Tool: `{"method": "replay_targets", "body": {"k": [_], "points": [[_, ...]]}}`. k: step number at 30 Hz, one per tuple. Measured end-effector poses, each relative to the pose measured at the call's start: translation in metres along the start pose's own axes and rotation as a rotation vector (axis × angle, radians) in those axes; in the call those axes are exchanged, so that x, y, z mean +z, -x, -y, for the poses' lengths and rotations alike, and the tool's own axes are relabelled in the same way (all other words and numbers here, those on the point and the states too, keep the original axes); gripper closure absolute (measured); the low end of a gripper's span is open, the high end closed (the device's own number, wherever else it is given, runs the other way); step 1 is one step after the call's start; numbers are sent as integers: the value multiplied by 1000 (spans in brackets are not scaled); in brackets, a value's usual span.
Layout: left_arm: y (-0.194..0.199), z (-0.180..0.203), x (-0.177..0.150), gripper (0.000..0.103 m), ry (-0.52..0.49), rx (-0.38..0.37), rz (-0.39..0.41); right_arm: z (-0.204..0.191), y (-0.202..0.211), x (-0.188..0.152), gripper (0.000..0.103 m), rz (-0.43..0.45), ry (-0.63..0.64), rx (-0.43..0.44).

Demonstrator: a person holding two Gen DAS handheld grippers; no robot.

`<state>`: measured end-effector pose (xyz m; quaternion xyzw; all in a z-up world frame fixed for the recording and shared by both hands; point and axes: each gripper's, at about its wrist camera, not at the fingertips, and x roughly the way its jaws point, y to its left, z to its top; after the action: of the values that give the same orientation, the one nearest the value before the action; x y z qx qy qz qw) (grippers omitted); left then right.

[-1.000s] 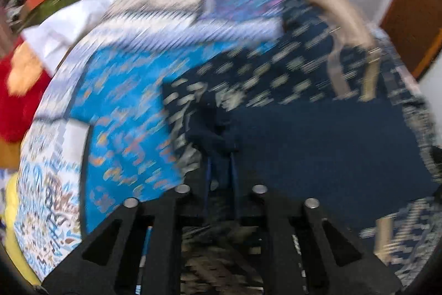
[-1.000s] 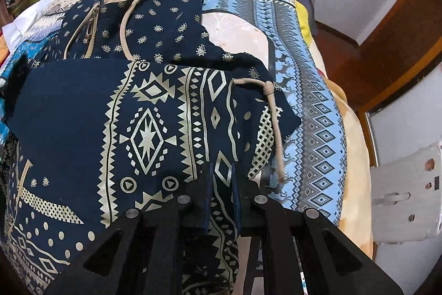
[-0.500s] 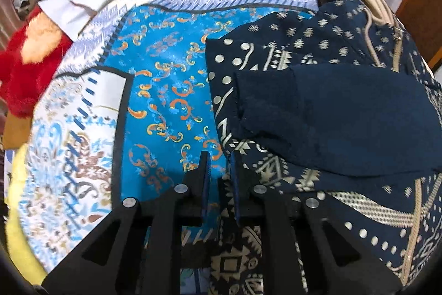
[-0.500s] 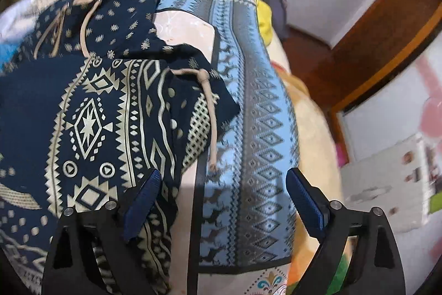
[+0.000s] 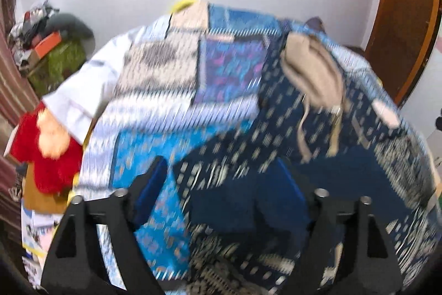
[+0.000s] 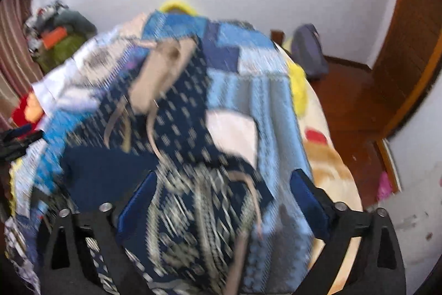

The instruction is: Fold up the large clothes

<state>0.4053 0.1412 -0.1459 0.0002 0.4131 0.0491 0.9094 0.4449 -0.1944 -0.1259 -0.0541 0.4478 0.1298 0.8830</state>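
A navy hoodie (image 5: 276,156) with cream patterns, a tan hood (image 5: 312,73) and tan drawstrings lies on the patchwork quilt (image 5: 154,129). A sleeve or flap is folded across its middle, plain navy side up. It also shows in the right wrist view (image 6: 182,151), with its tan hood (image 6: 160,73) at the far end. My left gripper (image 5: 221,184) is open and empty above the hoodie's left edge. My right gripper (image 6: 221,192) is open and empty above the hoodie's right part. Both views are blurred.
The quilt's blue right side (image 6: 270,112) runs to the bed edge, with a cream blanket (image 6: 326,156) below it. A red plush (image 5: 47,156) and a white cloth (image 5: 83,90) lie at the left. A clutter pile (image 5: 47,35) and wooden door (image 5: 403,18) stand by the wall.
Both grippers have let go of the hoodie and opened, the left one last. Both have lifted and tilted up, so the wall and more of the room show.
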Motion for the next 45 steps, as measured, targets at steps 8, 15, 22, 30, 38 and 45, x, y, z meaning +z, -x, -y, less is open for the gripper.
{"method": "replay_targets", "body": {"k": [8,15,22,30,38,45], "points": [[-46,28,64,11,-4,-36,9,-27,-55,71,0,-11,-23,96],[-127,36,91,11,60,-74,-70,-44,-157,103,0,-123,-37,120],[-196,50,100,11,98,-128,-163,-43,-230,124,4,-188,-116,128],[-213,59,103,73,186,-244,-170,-45,-250,132,63,-163,-155,176],[-138,76,107,93,20,-220,-79,-78,-191,120,90,-80,27,139],[-55,74,70,92,-81,-263,-45,-96,-99,76,90,-12,89,205]]}}
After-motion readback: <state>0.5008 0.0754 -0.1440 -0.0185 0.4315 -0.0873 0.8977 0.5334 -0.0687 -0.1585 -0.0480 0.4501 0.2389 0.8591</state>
